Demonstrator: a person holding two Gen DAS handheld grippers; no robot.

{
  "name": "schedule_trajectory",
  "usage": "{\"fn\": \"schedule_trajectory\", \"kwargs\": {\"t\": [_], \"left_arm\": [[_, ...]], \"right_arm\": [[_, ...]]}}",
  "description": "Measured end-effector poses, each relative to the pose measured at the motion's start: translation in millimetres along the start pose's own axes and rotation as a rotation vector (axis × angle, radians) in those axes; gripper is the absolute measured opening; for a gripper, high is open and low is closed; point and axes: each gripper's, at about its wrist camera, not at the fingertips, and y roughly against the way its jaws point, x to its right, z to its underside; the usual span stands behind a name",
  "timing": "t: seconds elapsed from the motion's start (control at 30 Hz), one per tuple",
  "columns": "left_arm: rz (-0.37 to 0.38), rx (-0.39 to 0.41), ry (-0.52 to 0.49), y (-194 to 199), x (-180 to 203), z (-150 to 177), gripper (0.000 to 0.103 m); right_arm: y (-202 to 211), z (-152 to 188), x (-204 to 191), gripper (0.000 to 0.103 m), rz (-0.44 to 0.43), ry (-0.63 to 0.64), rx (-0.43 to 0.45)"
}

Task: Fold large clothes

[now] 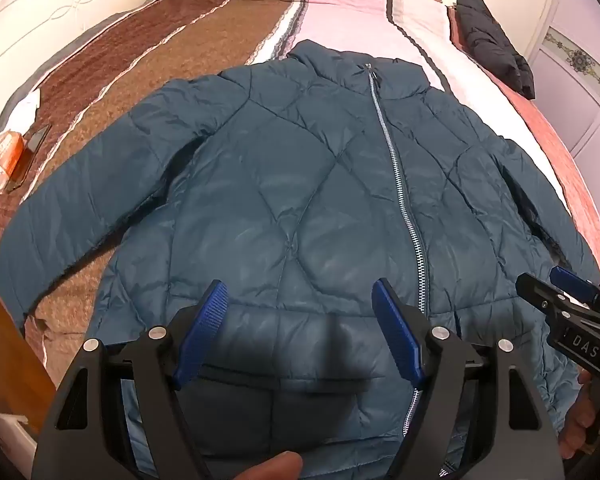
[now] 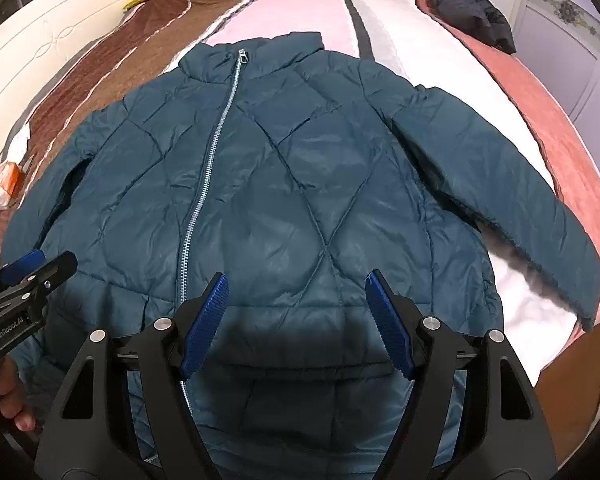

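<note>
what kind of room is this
Most likely a bedroom: the teal quilted puffer jacket lies spread on a bed with a striped brown, pink and white blanket, and white panelled wardrobe doors stand alongside.

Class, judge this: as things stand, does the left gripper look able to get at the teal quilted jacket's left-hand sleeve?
Probably yes. The left gripper hovers open above the teal quilted jacket; its sleeve lies flat on the brown blanket with nothing covering it.

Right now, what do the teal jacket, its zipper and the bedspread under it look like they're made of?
Jacket: likely thin nylon or polyester shell, slightly glossy, puffy quilted panels suggest padding. Zipper: silvery teeth, probably metal, though plated plastic is possible. Bedspread: soft, matte, plush-looking striped fabric.
</note>
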Motion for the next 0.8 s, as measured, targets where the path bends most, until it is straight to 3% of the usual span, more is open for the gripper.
{"fn": "schedule_trajectory", "kwargs": {"t": [0.8], "left_arm": [[-0.014,-0.022,-0.004,-9,2,12,0.073]], "right_arm": [[-6,4,6,0.071,-0.018,-0.026,-0.022]]}}
